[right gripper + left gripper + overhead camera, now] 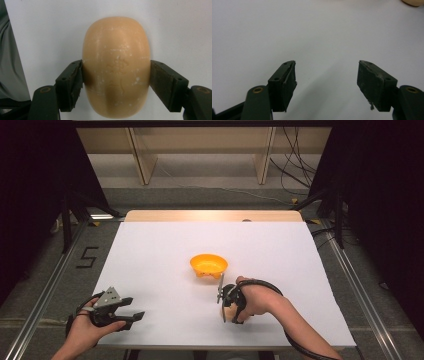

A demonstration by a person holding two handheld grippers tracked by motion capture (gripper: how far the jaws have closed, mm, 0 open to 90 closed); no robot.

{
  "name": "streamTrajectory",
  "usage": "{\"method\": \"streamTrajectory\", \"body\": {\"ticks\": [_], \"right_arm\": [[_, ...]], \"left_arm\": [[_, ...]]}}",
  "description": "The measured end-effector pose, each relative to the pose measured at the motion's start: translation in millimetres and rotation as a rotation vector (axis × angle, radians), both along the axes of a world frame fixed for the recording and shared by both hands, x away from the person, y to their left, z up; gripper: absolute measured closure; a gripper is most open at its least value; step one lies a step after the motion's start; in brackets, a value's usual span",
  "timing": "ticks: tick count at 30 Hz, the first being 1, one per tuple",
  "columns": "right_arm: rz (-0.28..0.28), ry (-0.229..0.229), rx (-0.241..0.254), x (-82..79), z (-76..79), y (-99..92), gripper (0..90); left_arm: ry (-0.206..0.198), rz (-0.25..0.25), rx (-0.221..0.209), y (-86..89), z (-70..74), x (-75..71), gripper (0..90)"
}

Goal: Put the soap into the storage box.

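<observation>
Near table's front edge, right gripper (116,75) straddling soap (116,67); pads at both flanks, seemingly touching, jaws at widest; soap flat on table (150,270), just short of bowl (209,265); left gripper (327,82) agape, empty, idle; grasp step likely; next: squeeze firmly, lift, carry to bowl.

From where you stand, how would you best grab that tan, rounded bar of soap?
Across its narrow middle, coming from above. The soap lies flat on the white table, an oval with smooth curved sides. The right gripper already straddles its waist, a jaw against each long side, where the pads are least likely to slip.
</observation>
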State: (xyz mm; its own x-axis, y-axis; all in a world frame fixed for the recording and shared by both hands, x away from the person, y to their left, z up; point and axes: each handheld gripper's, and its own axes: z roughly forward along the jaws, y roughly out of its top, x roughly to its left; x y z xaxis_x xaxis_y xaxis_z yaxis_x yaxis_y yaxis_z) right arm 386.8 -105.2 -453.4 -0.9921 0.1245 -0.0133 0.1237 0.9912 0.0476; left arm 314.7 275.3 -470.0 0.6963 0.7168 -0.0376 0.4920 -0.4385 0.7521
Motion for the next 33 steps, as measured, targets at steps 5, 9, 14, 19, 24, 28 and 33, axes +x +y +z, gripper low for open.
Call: {"method": "streamTrajectory", "body": {"ticks": [5, 9, 14, 19, 24, 28, 33], "right_arm": [[-0.002, 0.002, 0.007, -0.7, -2.6, 1.9, 30.3], [-0.041, 0.016, -0.016, -2.8, -4.5, 2.1, 30.7], [-0.012, -0.001, 0.008, -1.5, -6.5, 2.2, 32.4], [-0.028, 0.011, 0.013, -2.5, -5.9, 2.5, 33.0], [0.005, -0.009, 0.018, -0.6, -5.4, 3.2, 33.2], [0.013, -0.002, 0.034, -1.5, -5.2, 4.4, 33.3], [0.023, 0.003, 0.032, -1.3, -4.9, 4.1, 33.4]], "left_arm": [[0.000, 0.000, 0.001, 0.0, 0.0, 0.0, 31.1], [0.000, 0.004, -0.012, -1.1, -0.7, -0.3, 31.1], [0.002, 0.003, -0.011, -1.1, -0.9, -0.1, 31.2], [0.002, 0.002, -0.011, -1.1, -0.8, -0.1, 31.2], [0.003, -0.001, 0.008, -0.1, -0.6, 0.7, 31.1], [0.000, 0.001, 0.007, -0.2, -0.7, 0.5, 31.2], [0.000, -0.001, 0.008, -0.2, -0.6, 0.5, 31.2]]}}
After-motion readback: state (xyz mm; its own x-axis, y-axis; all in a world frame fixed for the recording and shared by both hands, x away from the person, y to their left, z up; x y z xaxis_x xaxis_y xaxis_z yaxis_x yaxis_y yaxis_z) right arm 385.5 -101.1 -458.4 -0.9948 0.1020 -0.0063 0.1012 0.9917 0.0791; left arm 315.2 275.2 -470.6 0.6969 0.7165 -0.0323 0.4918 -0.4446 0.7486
